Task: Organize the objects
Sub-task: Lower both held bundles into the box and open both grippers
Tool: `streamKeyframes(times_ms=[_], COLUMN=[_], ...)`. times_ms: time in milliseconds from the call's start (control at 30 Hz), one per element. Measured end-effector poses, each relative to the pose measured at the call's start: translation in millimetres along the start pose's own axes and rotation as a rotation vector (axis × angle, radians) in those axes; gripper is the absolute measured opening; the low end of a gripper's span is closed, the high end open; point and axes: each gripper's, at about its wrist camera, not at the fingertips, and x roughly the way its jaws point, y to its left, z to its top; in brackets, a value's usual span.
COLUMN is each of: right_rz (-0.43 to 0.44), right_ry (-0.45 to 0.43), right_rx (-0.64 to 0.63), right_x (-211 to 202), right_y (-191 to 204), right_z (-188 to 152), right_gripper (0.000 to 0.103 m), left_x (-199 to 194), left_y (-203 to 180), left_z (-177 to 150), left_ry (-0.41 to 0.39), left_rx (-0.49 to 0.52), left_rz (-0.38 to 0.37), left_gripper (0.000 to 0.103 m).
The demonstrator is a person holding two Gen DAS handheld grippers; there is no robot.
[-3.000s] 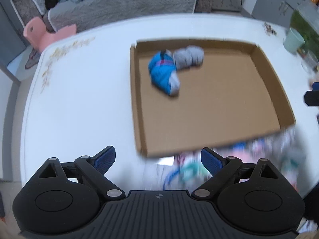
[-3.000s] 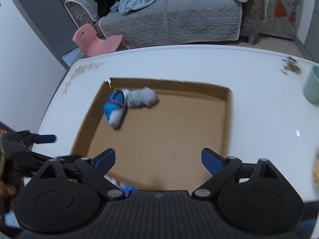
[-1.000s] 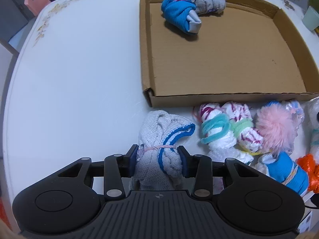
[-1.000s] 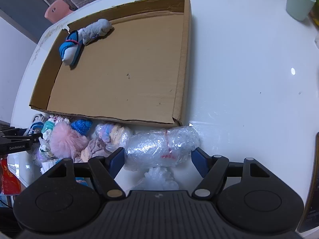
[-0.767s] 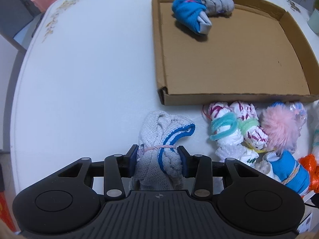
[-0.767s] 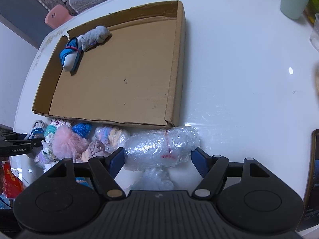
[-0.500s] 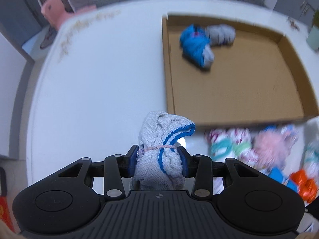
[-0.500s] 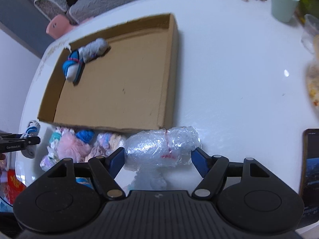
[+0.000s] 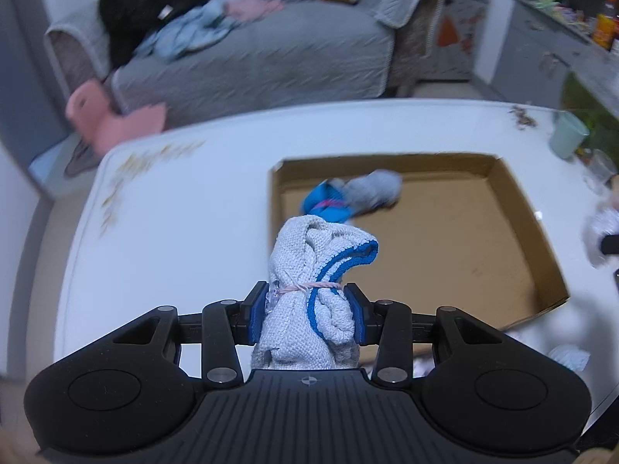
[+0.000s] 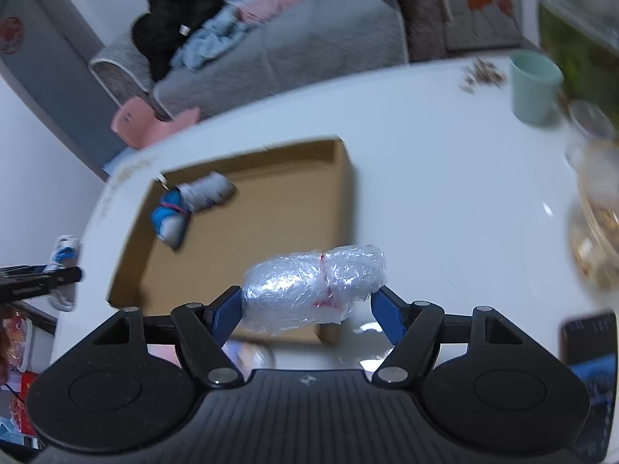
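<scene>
The left gripper (image 9: 306, 311) pinches a grey sock bundle (image 9: 315, 290). The right gripper (image 10: 309, 315) pinches a plastic-wrapped roll (image 10: 315, 284). Ahead of both lies the cardboard tray (image 9: 514, 208).

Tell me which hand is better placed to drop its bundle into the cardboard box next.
Probably left. The left gripper, shut on the grey sock bundle, already has it in line with the cardboard box. The right gripper's plastic-wrapped bundle sits at the box's near corner.
</scene>
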Motion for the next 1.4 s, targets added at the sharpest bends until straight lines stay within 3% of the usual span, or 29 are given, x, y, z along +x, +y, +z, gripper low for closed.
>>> streamKeyframes(times_ms=[167, 433, 700, 900, 1267, 1400], right_rz=[0.078, 0.12, 0.141, 0.134, 0.112, 0.103], right_ry=[-0.033, 0.056, 0.124, 0.161, 0.195, 0.199], right_rx=[-0.12, -0.209, -0.212, -0.2, -0.175, -0.163], right_x=[15.6, 77.0, 127.6, 159.1, 173.7, 173.5], right_y=[35.9, 68.2, 84.5, 96.8, 99.1, 95.4], right_z=[20.2, 35.1, 46.9, 46.9, 46.3, 44.8], right_gripper=[0.069, 0.069, 0.069, 0.069, 0.07, 0.073], left_x=[20.6, 70.1, 104.5, 118.2, 123.9, 123.2], left_y=[-18.6, -23.8, -21.2, -17.0, -23.6, -23.6], left_z=[11.5, 6.6, 1.1, 0.6, 0.5, 1.5], left_ry=[-0.019, 0.051, 0.086, 0.065, 0.047, 0.051], left_rx=[0.057, 0.033, 0.012, -0.023, -0.025, -0.026], left_rz=[-0.037, -0.03, 0.025, 0.066, 0.092, 0.087], left_gripper=[0.049, 0.049, 0.049, 0.05, 0.051, 0.056])
